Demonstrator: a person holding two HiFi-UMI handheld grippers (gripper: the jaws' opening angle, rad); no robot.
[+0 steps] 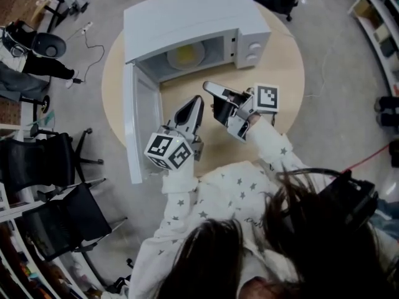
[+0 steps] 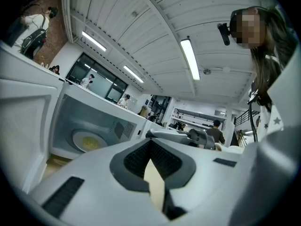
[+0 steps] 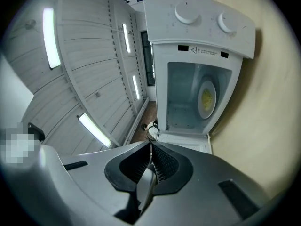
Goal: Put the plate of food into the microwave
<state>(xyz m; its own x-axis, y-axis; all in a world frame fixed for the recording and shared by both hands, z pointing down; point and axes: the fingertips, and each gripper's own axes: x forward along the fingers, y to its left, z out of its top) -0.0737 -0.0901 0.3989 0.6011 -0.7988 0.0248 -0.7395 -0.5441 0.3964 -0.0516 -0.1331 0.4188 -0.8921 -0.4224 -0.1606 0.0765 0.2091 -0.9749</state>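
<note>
Left tool (image 1: 197, 99), right tool (image 1: 207, 86): closed, empty

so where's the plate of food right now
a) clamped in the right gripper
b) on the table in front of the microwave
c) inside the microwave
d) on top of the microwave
c: the plate of food sits in the cavity of the microwave, whose door stands open.

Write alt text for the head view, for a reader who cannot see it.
A plate of yellow food sits inside an open microwave on a table. The left tool and right tool, both shut, point toward it.
</note>
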